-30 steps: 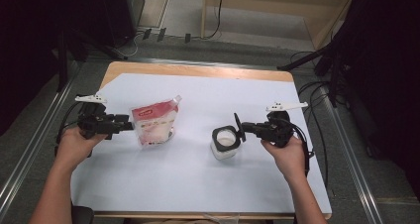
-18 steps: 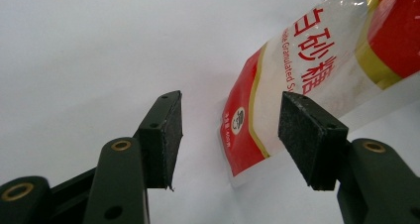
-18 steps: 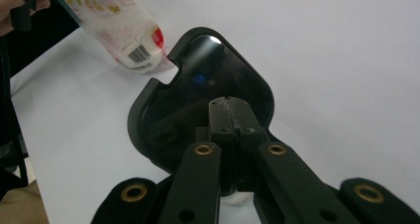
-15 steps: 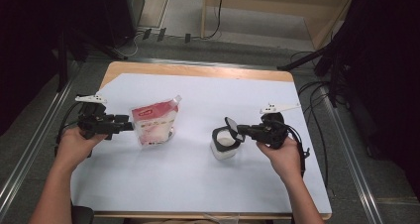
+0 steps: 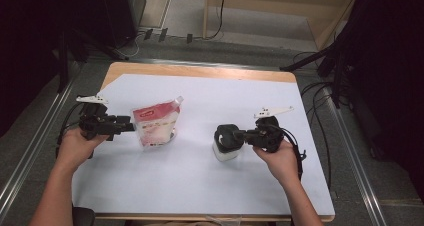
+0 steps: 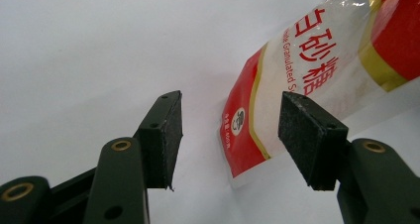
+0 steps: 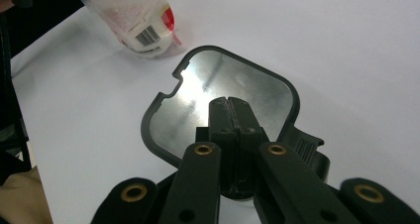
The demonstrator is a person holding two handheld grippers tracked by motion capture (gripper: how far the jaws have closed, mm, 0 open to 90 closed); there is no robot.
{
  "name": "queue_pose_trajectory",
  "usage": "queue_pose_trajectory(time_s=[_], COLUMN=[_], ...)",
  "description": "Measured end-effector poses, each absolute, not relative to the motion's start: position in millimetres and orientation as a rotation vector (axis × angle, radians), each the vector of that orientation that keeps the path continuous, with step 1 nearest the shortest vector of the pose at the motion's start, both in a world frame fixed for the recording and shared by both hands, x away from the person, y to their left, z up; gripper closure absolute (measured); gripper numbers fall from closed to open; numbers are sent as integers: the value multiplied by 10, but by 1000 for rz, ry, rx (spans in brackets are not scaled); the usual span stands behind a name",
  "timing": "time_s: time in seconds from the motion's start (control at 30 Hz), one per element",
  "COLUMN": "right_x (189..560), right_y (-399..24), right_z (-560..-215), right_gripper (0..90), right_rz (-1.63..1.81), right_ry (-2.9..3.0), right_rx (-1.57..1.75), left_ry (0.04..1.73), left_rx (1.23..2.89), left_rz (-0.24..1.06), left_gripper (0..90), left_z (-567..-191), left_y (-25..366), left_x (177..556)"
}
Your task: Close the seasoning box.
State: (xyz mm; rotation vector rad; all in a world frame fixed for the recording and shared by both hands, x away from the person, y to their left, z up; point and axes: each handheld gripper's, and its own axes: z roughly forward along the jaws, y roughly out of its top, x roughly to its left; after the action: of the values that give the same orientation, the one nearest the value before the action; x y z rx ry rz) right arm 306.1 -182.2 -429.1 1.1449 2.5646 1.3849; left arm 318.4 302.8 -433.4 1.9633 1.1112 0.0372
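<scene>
Right gripper (image 7: 229, 101) on hinged lid (image 7: 223, 92), tilted toward sugar pouch (image 7: 133, 16).

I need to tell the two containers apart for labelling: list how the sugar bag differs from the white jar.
The sugar bag is a soft red and clear pouch with printed lettering; the white jar is a small rigid pot, plain.
The bag stands taller than the jar.
The bag looks sealed, with the left gripper at its edge; the jar's black lid is raised, pinched by the right gripper.
Both stand upright on the white table.
</scene>
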Motion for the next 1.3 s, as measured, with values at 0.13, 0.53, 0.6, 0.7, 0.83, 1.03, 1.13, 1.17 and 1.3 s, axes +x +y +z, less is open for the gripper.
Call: queue_pose_trajectory(time_s=[0.13, 0.53, 0.6, 0.7, 0.83, 1.03, 1.13, 1.17, 1.3], right_x=[3052, 3017, 3013, 3020, 3028, 3040, 3041, 3043, 3055], right_y=[-1775, -1752, -1760, -1774, -1805, -1885, -1920, -1934, -2003], right_z=[-4308, -4282, -4279, -4281, -4278, -4276, -4273, -4273, -4280], right_gripper=[894, 796, 767, 733, 694, 627, 599, 588, 541], right_rz=[1372, 1366, 1368, 1368, 1375, 1391, 1398, 1396, 1402], right_ry=[2578, 2571, 2558, 2547, 2521, 2486, 2469, 2460, 2433], right_rx=[1134, 1087, 1082, 1069, 1072, 1086, 1098, 1102, 1123], left_ry=[1113, 1115, 1116, 1114, 1118, 1116, 1116, 1116, 1116], left_rx=[1960, 1960, 1965, 1965, 1962, 1968, 1966, 1967, 1965], left_rz=[30, 29, 33, 30, 31, 30, 29, 27, 27], left_gripper=[427, 428, 427, 427, 427, 425, 424, 424, 424], left_z=[-4333, -4335, -4336, -4337, -4339, -4339, -4340, -4339, -4340], left_y=[3031, 3023, 3019, 3018, 3024, 3019, 3019, 3021, 3020], left_x=[3180, 3179, 3181, 3180, 3179, 3179, 3178, 3179, 3176])
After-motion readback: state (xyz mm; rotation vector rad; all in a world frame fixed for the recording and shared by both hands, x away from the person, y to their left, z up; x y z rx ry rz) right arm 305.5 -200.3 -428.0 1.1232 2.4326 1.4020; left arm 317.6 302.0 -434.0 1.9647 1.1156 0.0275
